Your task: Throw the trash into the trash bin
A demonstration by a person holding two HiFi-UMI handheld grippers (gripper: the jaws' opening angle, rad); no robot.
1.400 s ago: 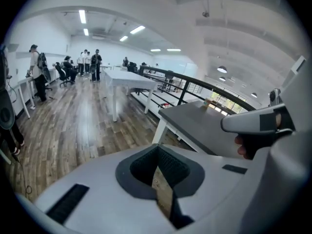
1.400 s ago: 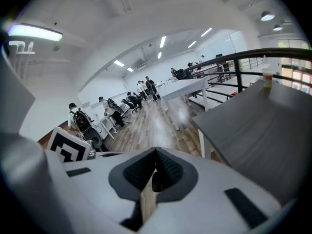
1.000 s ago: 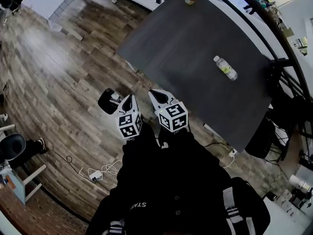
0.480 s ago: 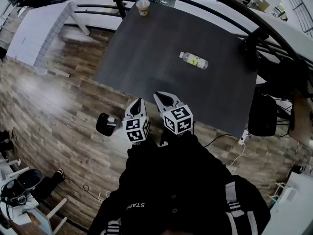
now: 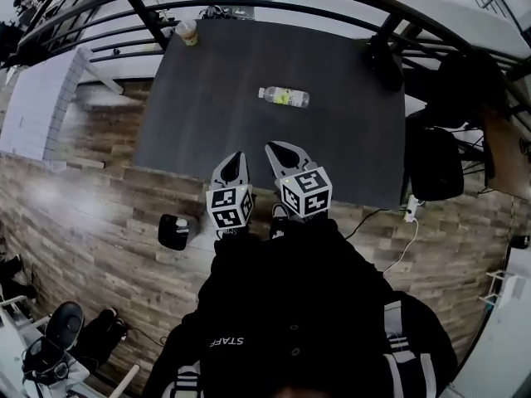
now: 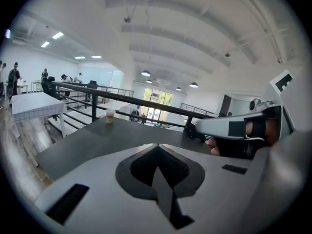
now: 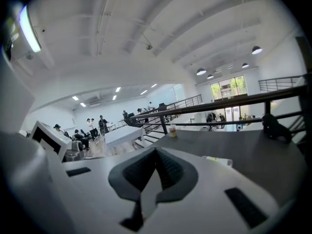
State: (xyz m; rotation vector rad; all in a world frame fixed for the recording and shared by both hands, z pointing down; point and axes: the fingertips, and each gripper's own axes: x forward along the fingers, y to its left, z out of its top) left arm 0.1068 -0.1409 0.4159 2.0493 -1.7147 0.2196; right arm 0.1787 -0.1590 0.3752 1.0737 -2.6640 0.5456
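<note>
**Bottle dead ahead of the right jaws; both grippers closed and empty**

In the head view the two grippers sit side by side over the near edge of the dark worktop point(image 5: 207, 98), both pointing toward 12 o'clock. The left gripper point(image 5: 235, 159) has its jaws pressed together with nothing between them. The right gripper point(image 5: 282, 151) shows the same in its own view: jaws closed, nothing held.

The trash closest to hand is a clear plastic bottle point(image 5: 284, 97) with a yellow-green label, lying on its side near the middle of the worktop. It lies at 12 o'clock from the right jaws and about 1 o'clock from the left jaws, so the right hand is the nearer one. Its long axis runs from 9 to 3 o'clock, cap toward 9, square across the line of approach. By my reading, the jaws must open before they reach it, and a grasp across the body suits that lie. Only bare worktop lies between jaws and bottle.

A pale cup point(image 5: 187, 31) stands at the far left corner, at 11 o'clock, well apart from the bottle. A dark lump, perhaps a bag point(image 5: 384, 55), rests at the far right corner, at 1 o'clock. A black chair point(image 5: 433, 162) stands at 3 o'clock, beside the worktop's right edge.

Off the worktop, a small black container point(image 5: 174, 231) stands on the wooden floor at 8 o'clock from the left gripper. It is probably the trash bin, though that is not certain.
</note>
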